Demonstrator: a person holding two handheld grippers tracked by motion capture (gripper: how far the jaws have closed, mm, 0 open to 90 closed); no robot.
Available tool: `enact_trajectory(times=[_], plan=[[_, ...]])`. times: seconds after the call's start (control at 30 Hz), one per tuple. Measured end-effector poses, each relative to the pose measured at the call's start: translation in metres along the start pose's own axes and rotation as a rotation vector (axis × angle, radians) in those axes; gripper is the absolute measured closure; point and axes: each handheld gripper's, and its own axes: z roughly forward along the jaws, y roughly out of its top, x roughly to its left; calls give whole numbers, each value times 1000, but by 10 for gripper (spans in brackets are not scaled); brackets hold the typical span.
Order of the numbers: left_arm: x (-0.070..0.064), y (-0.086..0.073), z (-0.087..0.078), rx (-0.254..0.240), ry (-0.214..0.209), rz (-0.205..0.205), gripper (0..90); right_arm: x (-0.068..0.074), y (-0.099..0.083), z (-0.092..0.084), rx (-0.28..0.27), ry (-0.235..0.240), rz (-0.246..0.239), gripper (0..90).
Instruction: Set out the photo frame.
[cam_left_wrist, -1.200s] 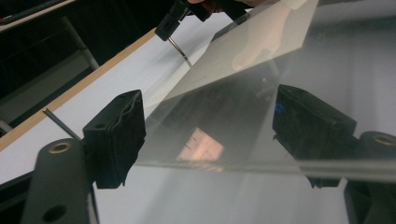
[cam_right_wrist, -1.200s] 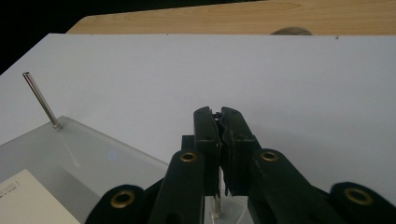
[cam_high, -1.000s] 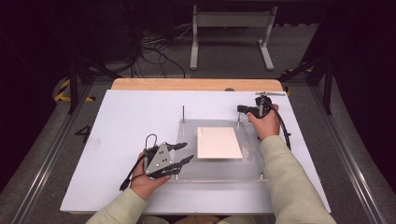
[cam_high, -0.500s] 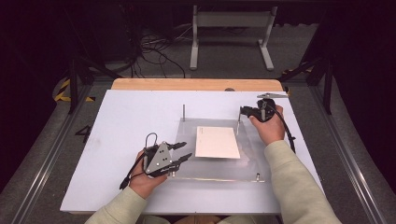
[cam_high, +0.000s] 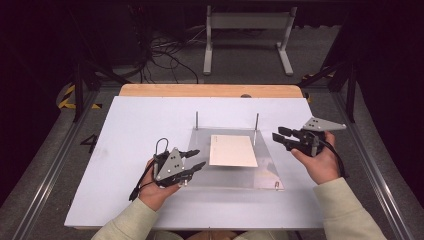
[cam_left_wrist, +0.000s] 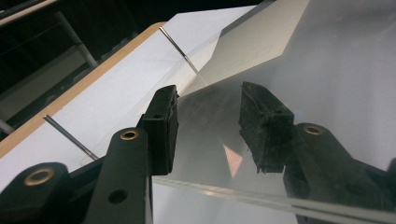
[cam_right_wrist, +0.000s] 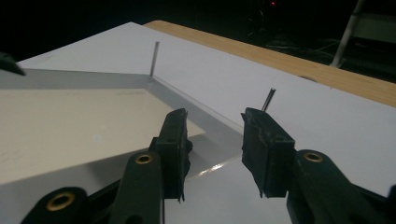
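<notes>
on the clear plate (cam_high: 235, 172), cream sheet (cam_high: 233, 150) (long axis sideways)

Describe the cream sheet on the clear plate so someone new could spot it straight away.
Find the white table, then the clear plate at its middle with two thin metal pins along its far edge. The cream sheet lies flat on that plate between both grippers, the one opaque, pale rectangle there.
</notes>
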Motion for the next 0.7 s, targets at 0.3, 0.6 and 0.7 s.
enact_trajectory(times=[0.3,0.6,0.7], plan=[[2,4,0,13,1,-13,560,33,-22,-47,-38,35,-109,507],[4,7,-1,16,2,-25,559,57,-51,-41,-7,53,-282,394],[4,8,0,15,0,-23,559,62,-47,-35,-45,64,-328,375]])
